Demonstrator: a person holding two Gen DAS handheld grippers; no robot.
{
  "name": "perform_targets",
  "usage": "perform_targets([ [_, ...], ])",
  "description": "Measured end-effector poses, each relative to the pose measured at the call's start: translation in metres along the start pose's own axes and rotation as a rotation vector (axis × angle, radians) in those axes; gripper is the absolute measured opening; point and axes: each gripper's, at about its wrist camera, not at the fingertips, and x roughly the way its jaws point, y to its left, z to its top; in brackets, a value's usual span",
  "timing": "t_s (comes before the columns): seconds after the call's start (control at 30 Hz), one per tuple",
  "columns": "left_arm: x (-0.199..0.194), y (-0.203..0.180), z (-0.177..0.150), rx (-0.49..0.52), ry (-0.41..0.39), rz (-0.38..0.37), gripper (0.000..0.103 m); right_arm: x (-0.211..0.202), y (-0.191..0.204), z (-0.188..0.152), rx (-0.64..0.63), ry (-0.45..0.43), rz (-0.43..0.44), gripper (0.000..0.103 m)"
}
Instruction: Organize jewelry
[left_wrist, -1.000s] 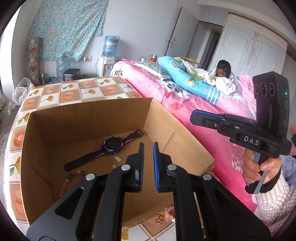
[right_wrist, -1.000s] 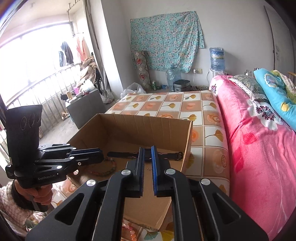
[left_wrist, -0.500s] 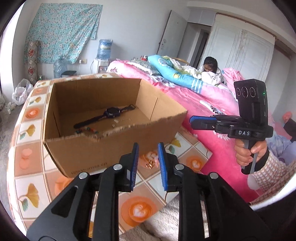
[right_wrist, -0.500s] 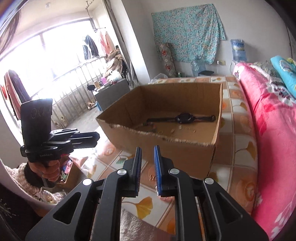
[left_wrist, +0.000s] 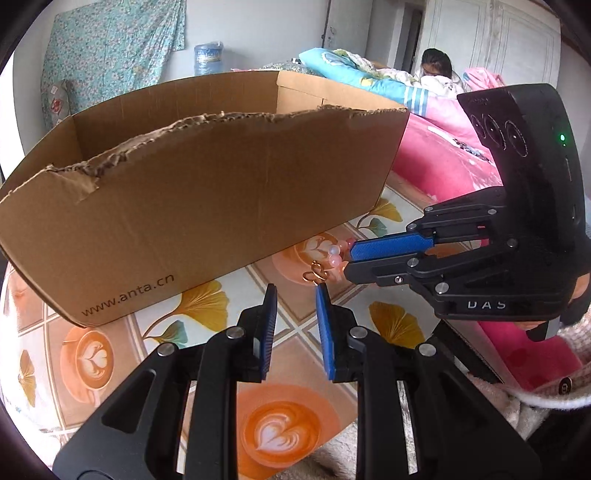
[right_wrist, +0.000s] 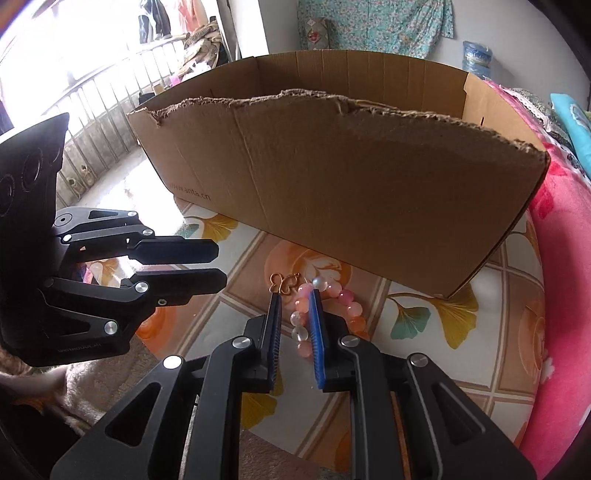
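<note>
Left hand-held gripper (right_wrist: 221, 265) hovers empty, jaws slightly apart. Gold butterfly charm (right_wrist: 283, 283) on the patterned desk (right_wrist: 424, 354), then pink bead bracelet (right_wrist: 345, 301), straddled by right hand-held gripper (right_wrist: 295, 295), jaws slightly apart, not clamped. Cardboard box (right_wrist: 369, 177) just behind.

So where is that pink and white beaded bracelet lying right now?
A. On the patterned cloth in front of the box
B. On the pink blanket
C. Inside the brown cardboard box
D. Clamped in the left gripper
A: the pink and white beaded bracelet lies on the patterned cloth outside the brown cardboard box, just ahead of the right gripper, whose pads do not press on it.
</note>
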Motion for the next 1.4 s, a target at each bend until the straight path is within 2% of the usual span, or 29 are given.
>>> perform_targets([
  [0.13,0.011,-0.006,0.002,0.025,0.015,0.002,0.020,0.005,-0.004,0.001,-0.009,0.006,-0.035,0.015],
  [0.37,0.022,-0.014,0.001,0.062,0.035,0.020,0.020,0.003,-0.030,0.002,0.073,-0.027,-0.089,0.015],
  [0.6,0.028,-0.018,0.006,0.047,0.037,0.051,0.021,0.004,-0.038,0.000,0.122,-0.052,-0.075,0.015],
  [0.8,0.033,-0.030,0.007,0.048,0.042,0.119,0.020,-0.001,-0.049,-0.014,0.154,-0.066,-0.055,0.016],
  [0.9,0.033,-0.034,0.006,0.054,0.039,0.129,0.015,0.000,-0.050,-0.015,0.157,-0.070,-0.050,0.016],
  [1.1,0.030,-0.036,0.004,0.063,0.037,0.139,0.013,0.002,-0.049,-0.012,0.164,-0.074,-0.044,0.016],
  [1.13,0.029,-0.035,0.004,0.060,0.038,0.132,0.001,0.002,-0.048,-0.012,0.163,-0.075,-0.044,0.016],
  [1.4,0.025,-0.025,0.003,0.045,0.042,0.142,0.000,0.002,-0.050,-0.011,0.164,-0.073,-0.038,0.016],
])
